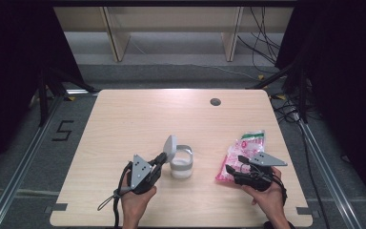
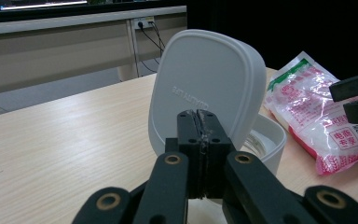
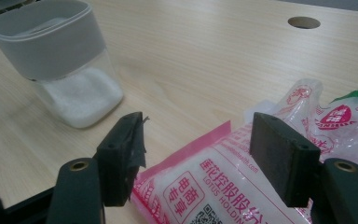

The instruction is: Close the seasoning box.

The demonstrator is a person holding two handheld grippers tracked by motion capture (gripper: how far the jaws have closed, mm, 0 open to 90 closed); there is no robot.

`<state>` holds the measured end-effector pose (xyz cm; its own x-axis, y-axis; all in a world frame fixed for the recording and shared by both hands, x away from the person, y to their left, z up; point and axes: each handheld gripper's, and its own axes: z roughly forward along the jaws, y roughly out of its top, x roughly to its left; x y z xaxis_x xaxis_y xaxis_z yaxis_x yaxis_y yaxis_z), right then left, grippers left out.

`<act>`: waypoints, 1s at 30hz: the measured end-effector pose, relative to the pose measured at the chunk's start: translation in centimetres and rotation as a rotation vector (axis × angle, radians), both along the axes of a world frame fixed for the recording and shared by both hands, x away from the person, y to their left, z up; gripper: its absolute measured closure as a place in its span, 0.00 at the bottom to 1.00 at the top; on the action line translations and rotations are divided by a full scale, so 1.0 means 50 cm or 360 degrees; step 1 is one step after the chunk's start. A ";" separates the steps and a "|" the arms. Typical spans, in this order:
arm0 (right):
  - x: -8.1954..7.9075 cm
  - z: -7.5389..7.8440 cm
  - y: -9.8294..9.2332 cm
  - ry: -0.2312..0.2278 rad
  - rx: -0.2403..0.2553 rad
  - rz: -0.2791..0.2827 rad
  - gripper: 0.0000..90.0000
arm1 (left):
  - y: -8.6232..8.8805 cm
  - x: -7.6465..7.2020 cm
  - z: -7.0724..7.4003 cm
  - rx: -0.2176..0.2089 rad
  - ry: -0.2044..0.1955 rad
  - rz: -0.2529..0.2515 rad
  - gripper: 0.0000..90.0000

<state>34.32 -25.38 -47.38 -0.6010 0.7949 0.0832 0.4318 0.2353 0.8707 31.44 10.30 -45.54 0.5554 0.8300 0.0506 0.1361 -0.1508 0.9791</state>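
My left gripper (image 1: 161, 158) (image 2: 199, 123) is shut on the lower edge of a white lid (image 1: 170, 148) (image 2: 205, 84), holding it upright and tilted over a clear container (image 1: 181, 166) (image 2: 272, 140) (image 3: 60, 51). The container has a frosted rim and white grains in the bottom. It stands open at the table's middle front. My right gripper (image 1: 235, 163) (image 3: 198, 135) is open just over the near end of a pink and white bag (image 1: 245, 150) (image 2: 317, 112) (image 3: 242, 177) of white grains. The bag lies flat on the right, and one jaw stands on each side of its corner without pressing.
The wooden table (image 1: 138, 119) has a round cable hole (image 1: 215, 101) (image 3: 304, 22) at the back right. Metal rails and dark curtains flank it, with cables on the floor behind. The container stands about a hand's width left of the bag.
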 end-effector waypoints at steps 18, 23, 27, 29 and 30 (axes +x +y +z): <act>0.000 0.001 -0.001 -0.0009 -0.0005 0.0001 0.40 | 0.001 -0.008 0.000 -0.0066 0.0025 -0.0066 0.74; 0.001 0.000 0.000 -0.0015 -0.0001 0.0017 0.40 | 0.004 -0.009 -0.006 -0.0100 0.0012 -0.0088 0.60; -0.001 0.000 0.001 -0.0004 0.0003 0.0015 0.40 | 0.005 -0.014 -0.008 -0.0072 0.0055 -0.0058 0.48; -0.001 0.000 0.001 -0.0005 0.0004 0.0019 0.40 | 0.004 -0.013 -0.011 -0.0072 0.0039 -0.0064 0.45; 0.000 0.000 0.001 -0.0011 -0.0002 0.0021 0.40 | 0.004 -0.017 -0.011 -0.0060 0.0062 -0.0046 0.44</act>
<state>34.30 -25.31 -47.37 -0.6120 0.7870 0.0779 0.4227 0.2423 0.8733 30.61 10.49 -46.09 0.5802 0.8145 -0.0024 0.1706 -0.1186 0.9782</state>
